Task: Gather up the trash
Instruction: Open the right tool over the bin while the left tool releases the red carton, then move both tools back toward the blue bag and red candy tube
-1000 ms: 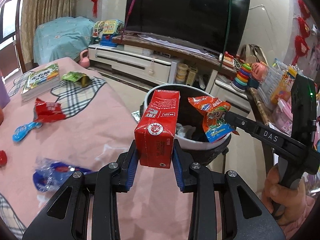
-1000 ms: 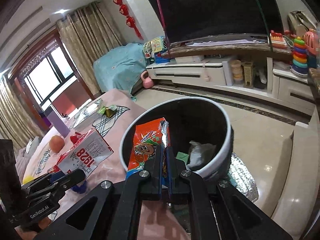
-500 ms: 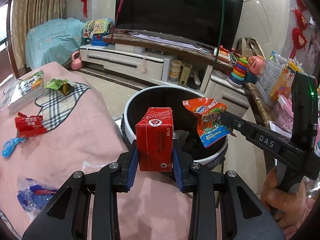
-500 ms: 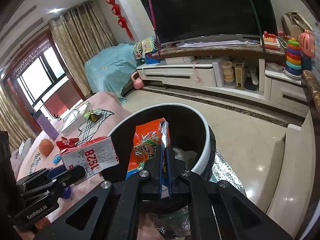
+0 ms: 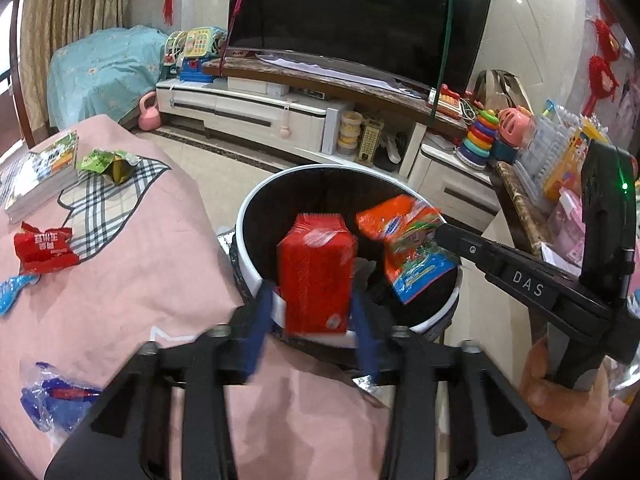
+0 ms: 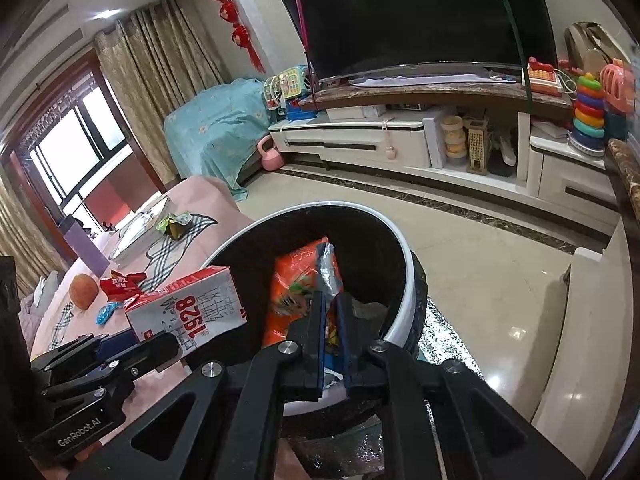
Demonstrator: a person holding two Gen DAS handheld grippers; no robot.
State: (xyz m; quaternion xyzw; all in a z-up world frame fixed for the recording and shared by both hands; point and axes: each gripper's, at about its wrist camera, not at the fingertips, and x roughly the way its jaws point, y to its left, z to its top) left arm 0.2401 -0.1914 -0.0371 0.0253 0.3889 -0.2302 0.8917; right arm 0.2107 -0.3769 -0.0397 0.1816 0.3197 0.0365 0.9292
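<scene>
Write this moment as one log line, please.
left fingers: opening, red carton between | right fingers: opening, orange wrapper between | both over bin

Home living room: large television (image 5: pixel 360 20) on long low cabinet (image 5: pixel 256 114), window curtains (image 6: pixel 156 108), children's toys (image 5: pixel 482 136), red hanging ornaments (image 6: pixel 236 24).

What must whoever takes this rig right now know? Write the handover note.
Left tongs: jaws opening, with the red carton between them and no longer pinched, over the bin.
Right tongs: jaws opening, with the orange snack wrapper between them, also over the bin.
Done: both pieces brought over the bin and being let go.
Left: on the pink cloth lie a red wrapper, a green wrapper, a blue bag and a small blue wrapper.
</scene>
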